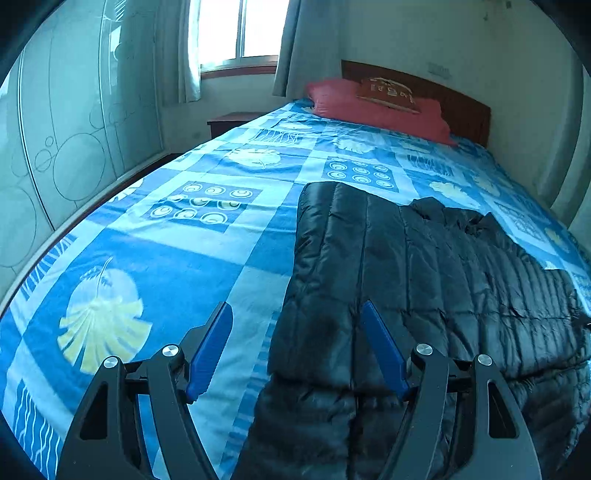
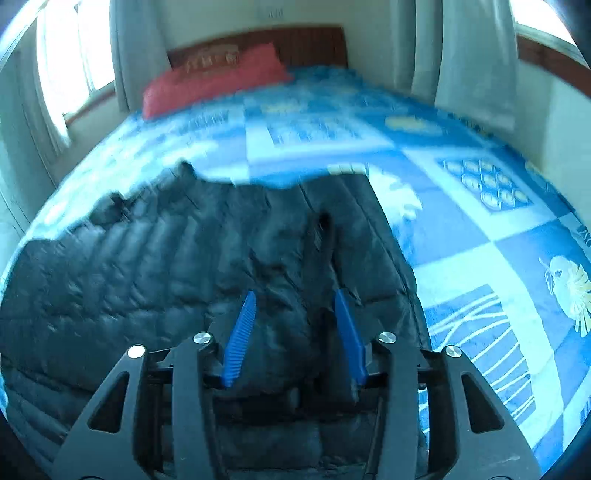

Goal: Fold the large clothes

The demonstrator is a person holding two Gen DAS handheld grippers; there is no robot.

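Basically a small bedroom, mostly filled by one big bed [image 1: 192, 258] with a blue patchwork cover: squares of pale leaves, rings, wavy lines. Red pillow [image 1: 376, 107] up at the far end against a dark wooden headboard [image 1: 461, 107], with a smaller brownish cushion [image 1: 389, 94] lying on top of it. Behind that, a bright window [image 1: 240, 29] with grey-white curtains [image 1: 295, 48] hanging either side. Pale wardrobe doors [image 1: 74, 140] with etched circle patterns along one side of the bed in the left wrist view, plus a little wooden nightstand [image 1: 229, 122] tucked in the corner under the window. Plain light walls, a bit scuffed. Second window with curtains just visible off to the right edge in the right wrist view, which is pretty blurry overall.

Black quilted puffer jacket [image 1: 424, 277] spread flat on the cover at the near end of the bed, well apart from the pillow, collar end bunched toward the middle of the mattress.

Left gripper [image 1: 297, 314] hanging over the jacket's edge, blue fingers [image 1: 212, 350] spread wide with nothing pinched: one finger over bare cover, the other over the jacket. Right gripper [image 2: 295, 302] right above the middle of the jacket [image 2: 147, 266], fingers [image 2: 240, 339] partly apart with dark fabric showing in the gap; can't really tell through the blur whether the pads are pressing any of it
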